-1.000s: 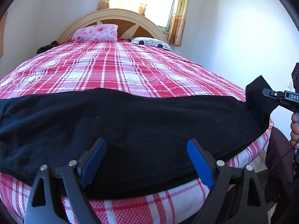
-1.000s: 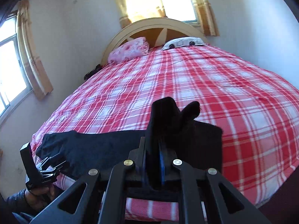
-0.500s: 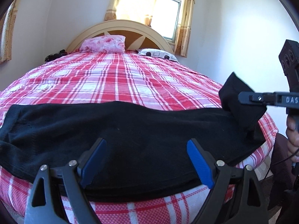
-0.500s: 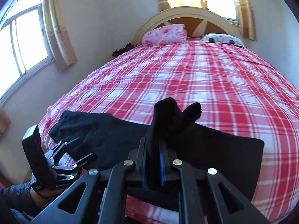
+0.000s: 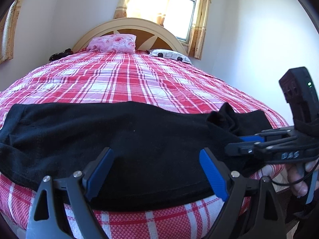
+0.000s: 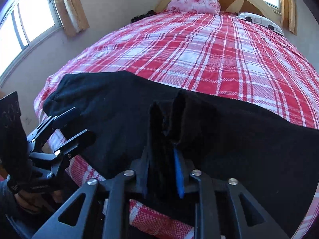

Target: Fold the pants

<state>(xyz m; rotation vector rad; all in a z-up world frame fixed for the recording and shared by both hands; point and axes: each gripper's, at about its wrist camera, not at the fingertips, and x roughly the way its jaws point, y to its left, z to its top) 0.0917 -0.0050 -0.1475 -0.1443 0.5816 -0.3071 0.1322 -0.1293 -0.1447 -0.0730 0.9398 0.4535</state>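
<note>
Wide apart stand my left gripper's (image 5: 157, 171) jaws, with nothing between them, just above the black pants (image 5: 123, 139). My right gripper's (image 6: 165, 137) jaws have just been opening – a raised fold of the pants sits loose between the pads. Those pants lie stretched across the near edge of the red plaid bed (image 6: 209, 51) – pillows (image 5: 113, 43) at its headboard.
</note>
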